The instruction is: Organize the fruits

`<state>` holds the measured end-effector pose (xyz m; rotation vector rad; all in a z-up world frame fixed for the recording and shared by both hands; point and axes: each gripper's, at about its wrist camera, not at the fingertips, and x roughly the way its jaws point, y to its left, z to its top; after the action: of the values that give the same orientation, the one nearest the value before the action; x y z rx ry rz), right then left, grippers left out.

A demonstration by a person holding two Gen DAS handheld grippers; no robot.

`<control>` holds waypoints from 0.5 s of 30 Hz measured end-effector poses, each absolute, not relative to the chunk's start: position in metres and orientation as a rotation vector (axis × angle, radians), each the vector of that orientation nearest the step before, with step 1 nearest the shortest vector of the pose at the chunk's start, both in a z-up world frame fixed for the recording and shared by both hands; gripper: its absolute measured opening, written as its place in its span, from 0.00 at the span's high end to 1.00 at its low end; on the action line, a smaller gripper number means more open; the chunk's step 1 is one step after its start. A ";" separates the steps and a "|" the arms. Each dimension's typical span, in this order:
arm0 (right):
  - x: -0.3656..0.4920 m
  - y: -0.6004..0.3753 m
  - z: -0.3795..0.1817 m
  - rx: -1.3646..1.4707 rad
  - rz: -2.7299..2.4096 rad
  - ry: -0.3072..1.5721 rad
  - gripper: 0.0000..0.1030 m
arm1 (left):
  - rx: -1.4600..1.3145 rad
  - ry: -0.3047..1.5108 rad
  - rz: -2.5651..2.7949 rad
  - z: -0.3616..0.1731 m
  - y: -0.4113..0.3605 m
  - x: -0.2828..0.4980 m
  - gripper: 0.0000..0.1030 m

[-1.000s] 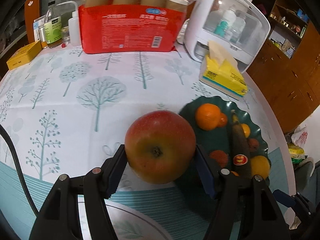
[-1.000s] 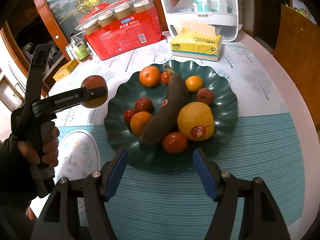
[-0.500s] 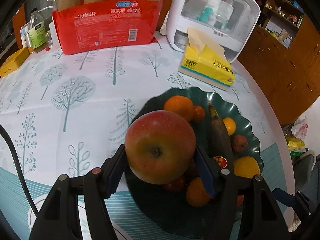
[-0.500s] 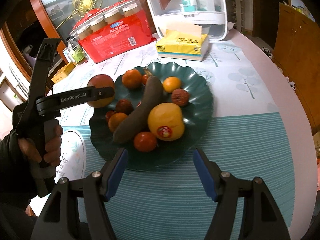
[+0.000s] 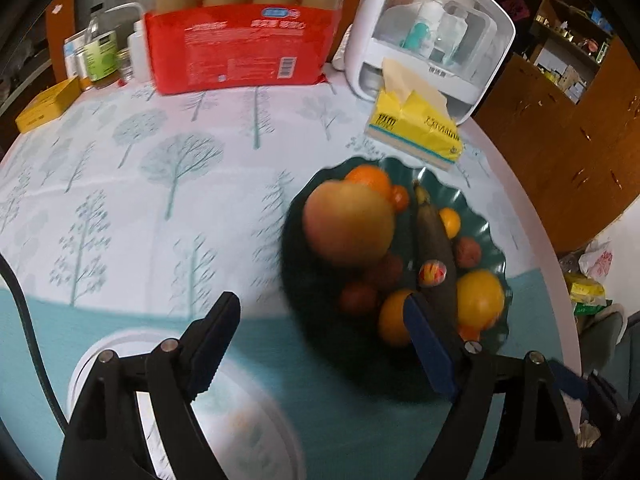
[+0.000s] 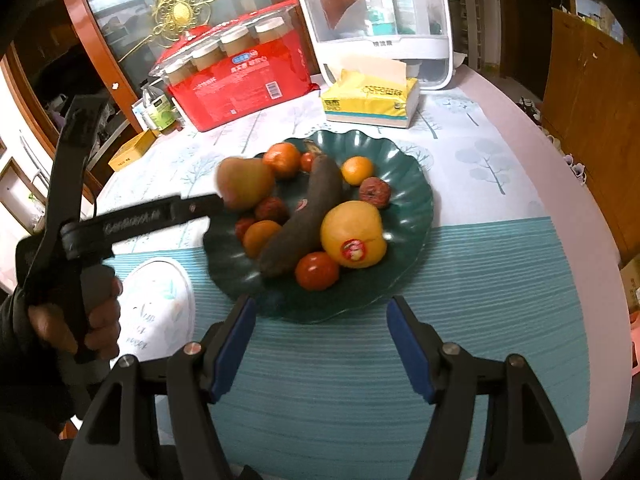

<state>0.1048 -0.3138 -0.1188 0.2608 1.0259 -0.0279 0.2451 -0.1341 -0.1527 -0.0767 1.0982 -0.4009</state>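
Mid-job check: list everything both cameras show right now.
Apple: one, red-yellow, blurred, at plate's left edge.
Plate: one, dark green, scalloped, on the table.
Banana: one, dark brown, across the plate.
Large yellow fruit: one, stickered, on the plate.
Small fruits: several, orange or red, around the banana.
Tissue pack: one, yellow, behind the plate.
Cup package: one, red, far back.
White container: one, behind the tissues.
Left gripper: black, open, empty.
Right gripper: black, open, empty.

Wooden cabinets [image 5: 560,128], glass-fronted cupboard [image 6: 132,12]
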 end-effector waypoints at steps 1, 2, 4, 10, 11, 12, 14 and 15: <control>0.103 -0.309 -0.117 0.259 -0.025 1.024 0.33 | -0.081 1.105 -0.398 -0.152 -0.126 0.238 0.20; 0.100 -0.302 -0.116 0.256 -0.023 1.025 0.33 | -0.086 1.110 -0.396 -0.151 -0.118 0.232 0.20; 0.093 -0.290 -0.114 0.255 -0.021 1.025 0.31 | -0.091 1.122 -0.383 -0.149 -0.100 0.218 0.20; 0.070 -0.247 -0.114 0.284 -0.015 1.050 0.28 | -0.058 1.187 -0.339 -0.151 -0.042 0.177 0.20; 0.066 -0.240 -0.115 0.289 -0.016 1.056 0.27 | -0.043 1.197 -0.329 -0.152 -0.034 0.172 0.20; 0.062 -0.232 -0.116 0.295 -0.018 1.064 0.26 | -0.029 1.203 -0.319 -0.152 -0.025 0.165 0.20; 0.053 -0.216 -0.120 0.306 -0.024 1.088 0.21 | -0.015 1.208 -0.312 -0.150 -0.005 0.149 0.20; 0.048 -0.208 -0.122 0.314 -0.021 1.103 0.18 | -0.009 1.209 -0.310 -0.148 0.003 0.142 0.20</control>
<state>0.0477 -0.2078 -0.1224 0.3138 1.1026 -0.0211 0.1418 0.0035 -0.1485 -0.0090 1.2089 -0.3101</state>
